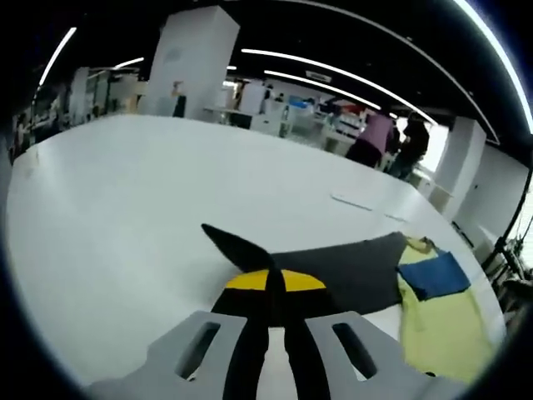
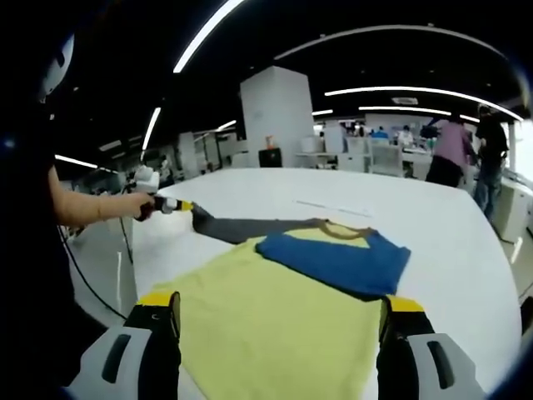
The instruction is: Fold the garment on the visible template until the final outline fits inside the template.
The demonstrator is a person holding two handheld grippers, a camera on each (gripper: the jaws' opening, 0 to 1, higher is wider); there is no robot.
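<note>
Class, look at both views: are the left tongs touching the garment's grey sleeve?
Touching. In the left gripper view the left tongs close on the grey sleeve.

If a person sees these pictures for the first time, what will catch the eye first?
First comes the yellow T-shirt spread on the white table, its blue sleeve folded over the chest. Next is the grey sleeve, stretched sideways and pinched at its tip by the left gripper. The right gripper hangs open over the shirt's near edge.
</note>
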